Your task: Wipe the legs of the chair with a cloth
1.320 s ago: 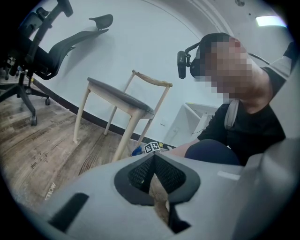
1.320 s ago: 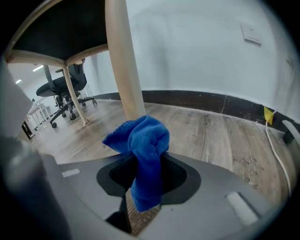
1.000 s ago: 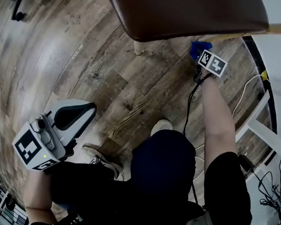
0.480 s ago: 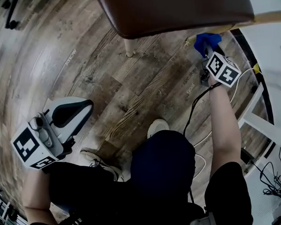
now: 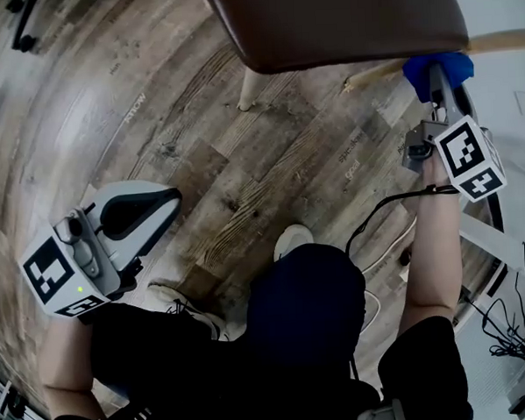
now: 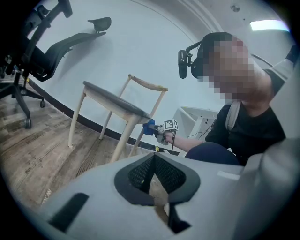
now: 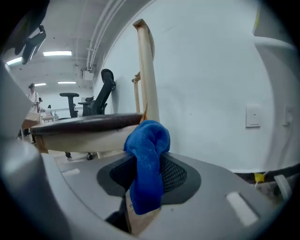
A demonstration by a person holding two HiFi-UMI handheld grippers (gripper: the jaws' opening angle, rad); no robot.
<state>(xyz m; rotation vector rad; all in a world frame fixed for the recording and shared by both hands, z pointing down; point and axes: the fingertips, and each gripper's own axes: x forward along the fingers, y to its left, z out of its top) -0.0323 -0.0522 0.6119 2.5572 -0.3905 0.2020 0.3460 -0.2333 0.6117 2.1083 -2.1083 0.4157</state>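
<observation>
A wooden chair with a brown seat (image 5: 340, 21) stands at the top of the head view. Its pale front leg (image 5: 249, 89) meets the plank floor. A second leg (image 5: 374, 73) slants right, under the seat's edge. My right gripper (image 5: 437, 83) is shut on a blue cloth (image 5: 438, 68) that lies against this leg high up, close to the seat. In the right gripper view the cloth (image 7: 147, 159) bulges from the jaws, just before the seat (image 7: 84, 124) and the upright post (image 7: 147, 79). My left gripper (image 5: 148, 211) hangs shut and holds nothing, away from the chair (image 6: 117, 101).
The person's shoe (image 5: 295, 240) and dark lap fill the lower middle. A white frame (image 5: 501, 236) and loose cables (image 5: 506, 341) lie at the right. An office chair (image 6: 28, 56) stands to the left, near a white wall with a black skirting.
My right gripper has slid with the cloth up along the slanted leg, from near the floor to just under the seat. The left gripper has stayed where it was.
</observation>
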